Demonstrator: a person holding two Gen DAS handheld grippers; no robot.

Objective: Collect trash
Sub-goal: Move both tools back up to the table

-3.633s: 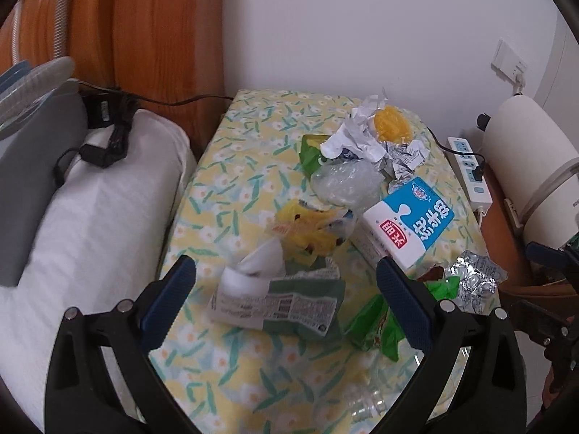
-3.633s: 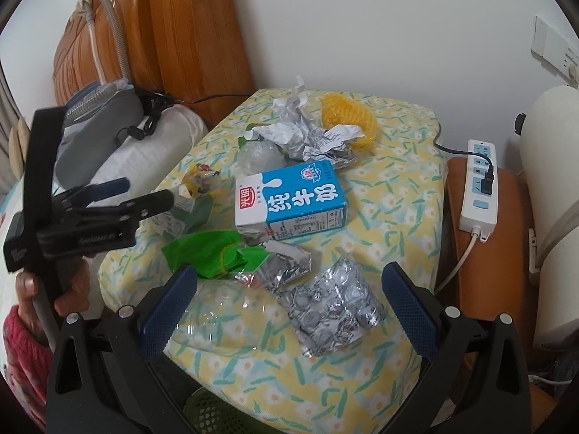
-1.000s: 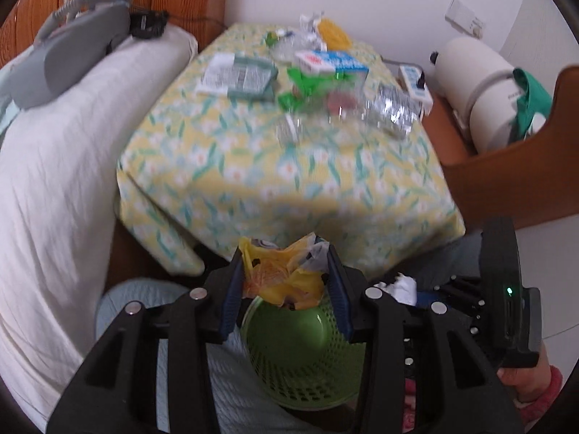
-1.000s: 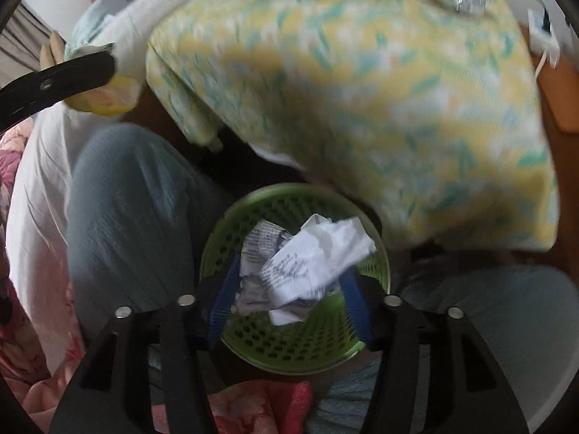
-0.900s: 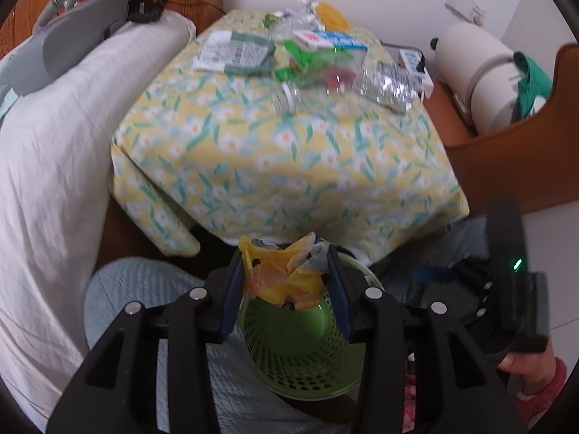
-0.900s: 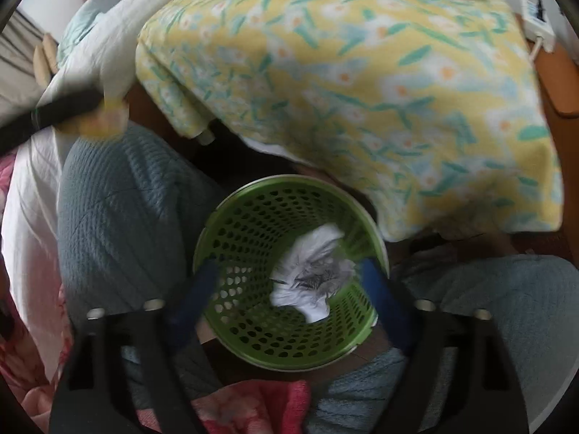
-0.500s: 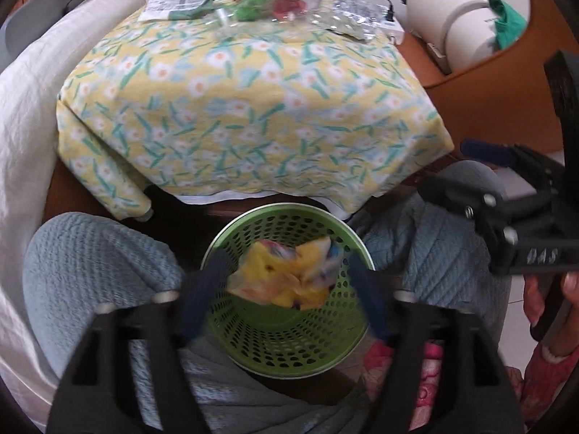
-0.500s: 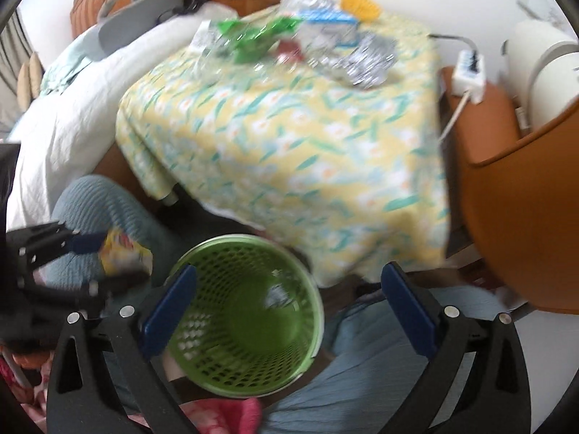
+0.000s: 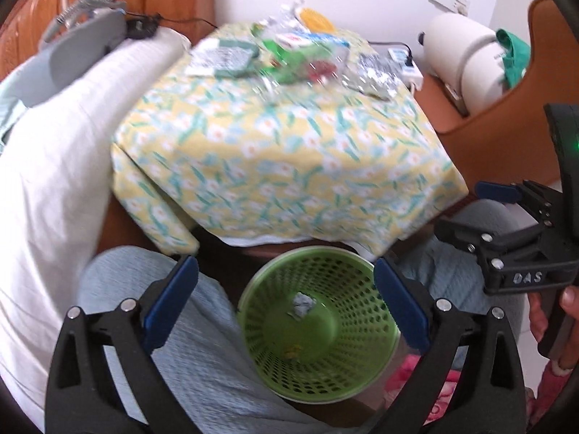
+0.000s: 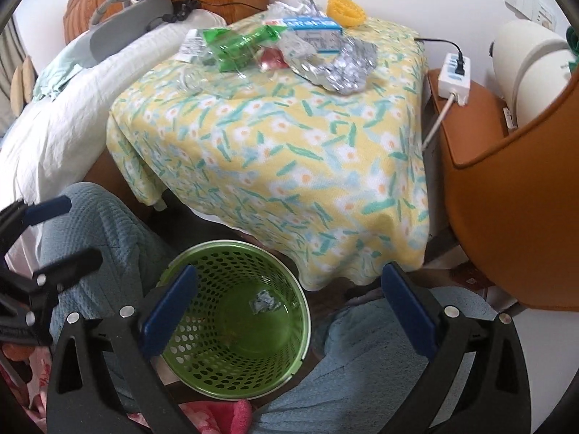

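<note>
A green perforated basket (image 9: pixel 356 369) (image 10: pixel 289 340) stands on the floor between the person's knees. Crumpled paper (image 9: pixel 303 305) (image 10: pixel 263 302) lies inside it, with a bit of yellow wrapper (image 9: pixel 294 350) lower down. My left gripper (image 9: pixel 286 307) is open and empty above the basket. My right gripper (image 10: pixel 289 311) is open and empty, above the basket's right rim; it also shows at the right of the left wrist view (image 9: pixel 506 217). More trash lies at the table's far end: a green wrapper (image 10: pixel 235 45), a milk carton (image 10: pixel 313 25), foil blister packs (image 10: pixel 343 67), a yellow net (image 10: pixel 345 11).
The table has a yellow floral cloth (image 10: pixel 289 152). A white pillow and bed (image 10: pixel 61 97) lie to the left, with a grey device (image 10: pixel 126 21). A power strip (image 10: pixel 454 76) sits on a brown stand at the right, beside an orange chair back (image 10: pixel 514 209) and a white appliance (image 10: pixel 524 58).
The left gripper opened and dropped the yellow wrapper into the basket. The right gripper, having dropped the crumpled paper earlier, stays open. Both views have tilted up toward the table.
</note>
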